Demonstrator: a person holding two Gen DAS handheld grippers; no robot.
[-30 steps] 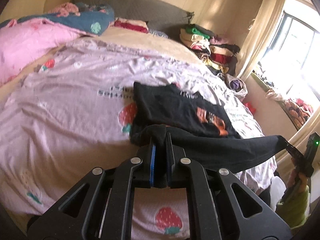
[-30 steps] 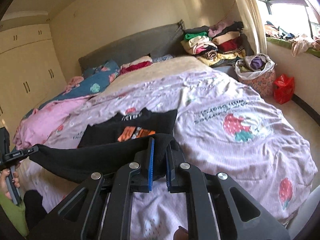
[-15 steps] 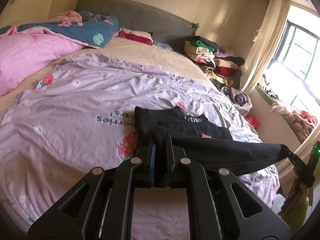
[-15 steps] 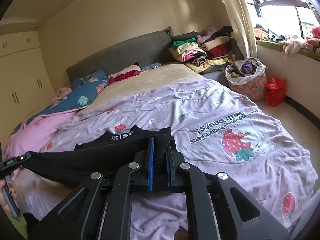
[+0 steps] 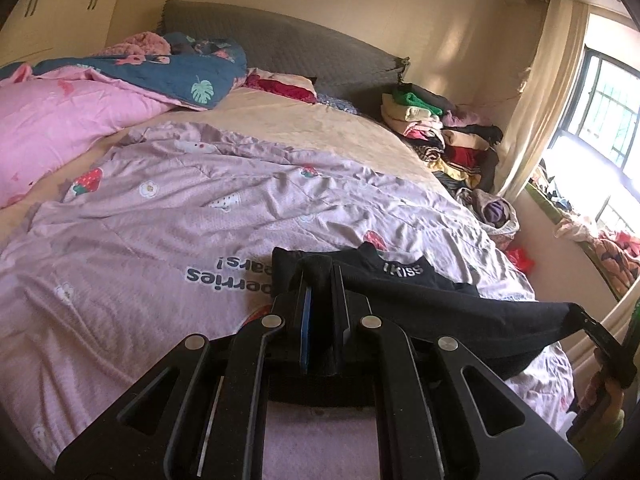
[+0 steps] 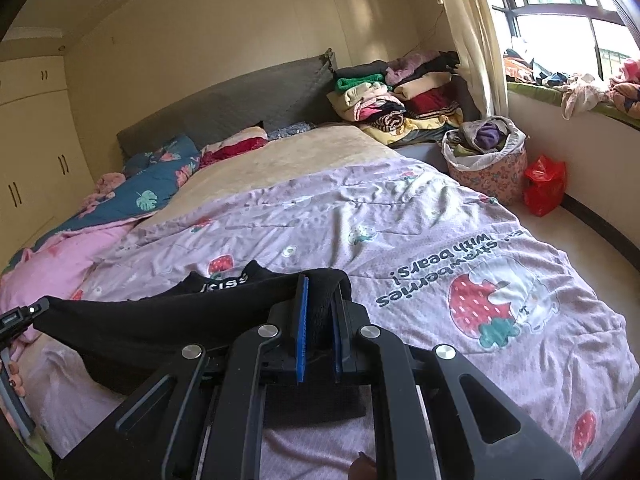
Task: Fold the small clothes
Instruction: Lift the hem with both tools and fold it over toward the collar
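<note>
A small black shirt (image 5: 436, 300) with white neck lettering lies near the foot of a bed covered by a lilac strawberry quilt (image 5: 168, 240). Its lower hem is lifted and stretched between the two grippers. My left gripper (image 5: 320, 280) is shut on one hem corner, with black cloth bunched between its blue pads. My right gripper (image 6: 322, 292) is shut on the other corner of the black shirt (image 6: 160, 320). The raised hem now covers most of the shirt, leaving only the collar showing. Each view shows the other gripper at its edge, the right gripper (image 5: 596, 332) and the left gripper (image 6: 24, 316).
Pink and blue quilts (image 5: 80, 92) are heaped at the bed's left. A stack of folded clothes (image 6: 400, 100) sits by the grey headboard (image 5: 280, 48). A laundry basket (image 6: 486, 156) and a red bag (image 6: 544, 184) stand on the floor under the window.
Both grippers have carried the lifted hem forward toward the collar. The orange print that showed a second ago is now covered; only the collar remains visible.
</note>
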